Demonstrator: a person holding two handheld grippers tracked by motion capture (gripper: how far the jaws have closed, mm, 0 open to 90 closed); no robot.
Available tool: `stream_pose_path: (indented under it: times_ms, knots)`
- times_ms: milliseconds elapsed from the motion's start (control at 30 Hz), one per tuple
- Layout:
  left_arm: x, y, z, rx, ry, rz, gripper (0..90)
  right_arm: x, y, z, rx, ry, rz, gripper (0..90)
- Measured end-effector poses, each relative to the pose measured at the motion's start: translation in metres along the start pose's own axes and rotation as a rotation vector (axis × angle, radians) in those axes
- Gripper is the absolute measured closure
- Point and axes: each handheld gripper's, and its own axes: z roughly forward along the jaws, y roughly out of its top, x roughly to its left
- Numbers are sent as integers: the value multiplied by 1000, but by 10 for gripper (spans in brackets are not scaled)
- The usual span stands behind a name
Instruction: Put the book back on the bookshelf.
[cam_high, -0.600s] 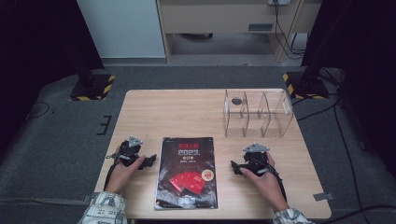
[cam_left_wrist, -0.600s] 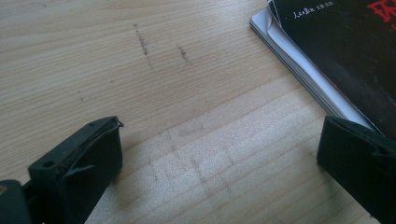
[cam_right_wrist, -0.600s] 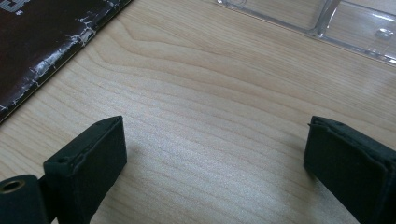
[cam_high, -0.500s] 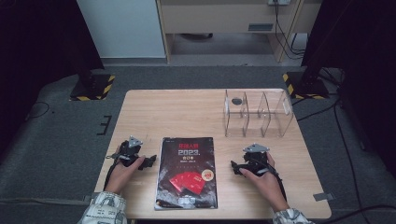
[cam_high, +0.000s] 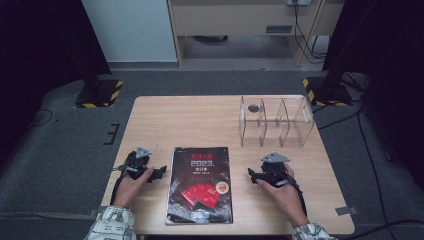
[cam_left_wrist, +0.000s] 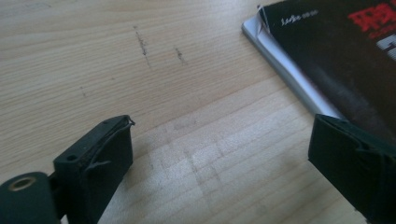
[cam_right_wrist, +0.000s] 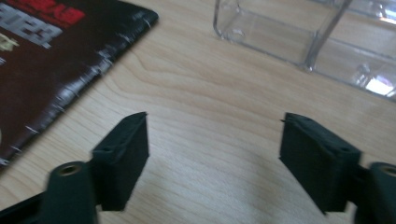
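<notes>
The black magazine (cam_high: 201, 184) lies flat on the tabletop (cam_high: 200, 120) at the near edge, its long axis running away from the person, midway between both hands. The left gripper (cam_high: 161, 172) rests just beside its left edge, jaws wide and empty; the right gripper (cam_high: 251, 173) sits a little farther off its right edge, jaws also apart with nothing between them. The left gripper view shows the magazine's page edges and a curled corner, while the right gripper view catches the clear divided box (cam_right_wrist: 327, 42) beyond.
</notes>
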Motion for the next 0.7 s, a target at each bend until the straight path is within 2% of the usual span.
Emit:
stream_pose_path:
  times_ms: [33, 100, 133, 167, 200, 233, 333, 400, 433, 467, 533, 633, 667, 700]
  knots:
    - [0, 0, 0, 0, 0, 0, 73, 0, 0, 0, 0, 0, 0, 272]
    - [-2, -1, -8, -4, 13, -28, 78, 3, 3, -3, -21, 15, 1, 374]
    - [-4, -1, -10, -8, 9, -40, 91, 6, 5, -5, -35, 38, -10, 431]
    - [-6, 0, -14, -19, 2, -53, 106, 8, 5, -6, -46, 45, -18, 462]
    - [-8, 1, -17, -31, -15, -66, 114, 16, 7, -6, -69, 58, -45, 569]
    - [-12, 2, -20, -48, -30, -71, 114, 16, 7, -6, -69, 58, -45, 569]
    - [-26, 3, -24, -78, -71, -66, 165, 28, 10, -2, -90, 78, -109, 640]
    - [-33, 4, -24, -67, -78, -52, 189, 34, 14, 1, -98, 100, -96, 636]
    - [-35, 4, -23, -63, -81, -51, 229, 42, 16, 4, -105, 144, -73, 597]
    - [-37, 4, -21, -55, -80, -51, 229, 42, 16, 4, -105, 144, -73, 597]
    - [-37, 4, -15, -32, -81, -59, 284, 54, 17, 8, -82, 175, -94, 534]
    - [-38, 3, -10, -36, -105, -82, 340, 68, 17, 16, -54, 202, -123, 440]
    - [-41, 3, -8, -31, -116, -69, 351, 72, 17, 19, -28, 221, -128, 404]
    - [-41, 3, -8, -31, -116, -69, 351, 72, 17, 19, -28, 221, -128, 404]
